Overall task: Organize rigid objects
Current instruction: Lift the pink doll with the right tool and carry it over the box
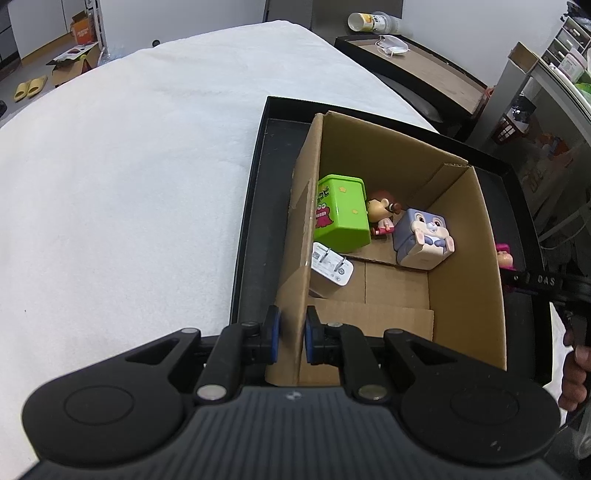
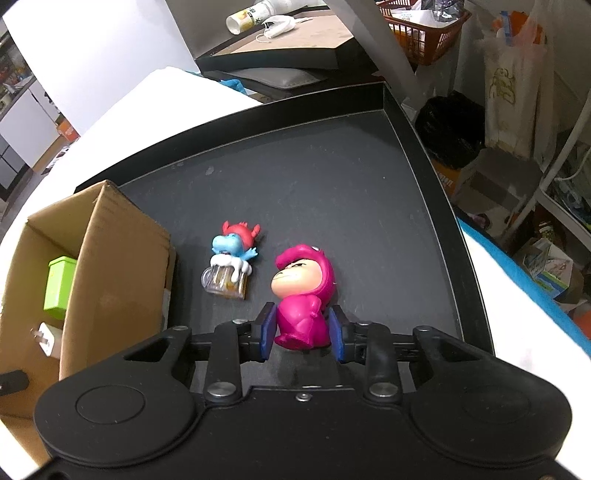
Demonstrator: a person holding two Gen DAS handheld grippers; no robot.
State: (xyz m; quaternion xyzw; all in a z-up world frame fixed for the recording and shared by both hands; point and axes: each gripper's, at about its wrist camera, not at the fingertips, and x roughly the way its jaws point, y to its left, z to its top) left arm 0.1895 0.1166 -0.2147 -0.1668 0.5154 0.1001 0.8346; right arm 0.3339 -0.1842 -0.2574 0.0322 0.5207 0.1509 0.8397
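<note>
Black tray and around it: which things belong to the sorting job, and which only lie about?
Job: cardboard box, green box, rabbit cube, white charger, pink figure, blue figure, black tray.

Lying about: face mask, cup, yellow slippers, red basket.

Both views are evenly lit by soft indoor light with no hard glare. The white cloth (image 1: 129,192) is bright, near washed out, its texture faint. The black tray (image 2: 332,192) shows a dull sheen and dust specks; shadows under the pink figure (image 2: 303,295) are short and soft. The cardboard box (image 1: 388,177) interior is shaded yet legible. Fisheye distortion bends tray rims and background strongly toward the edges. Centres are sharp; the corners are soft.
</note>
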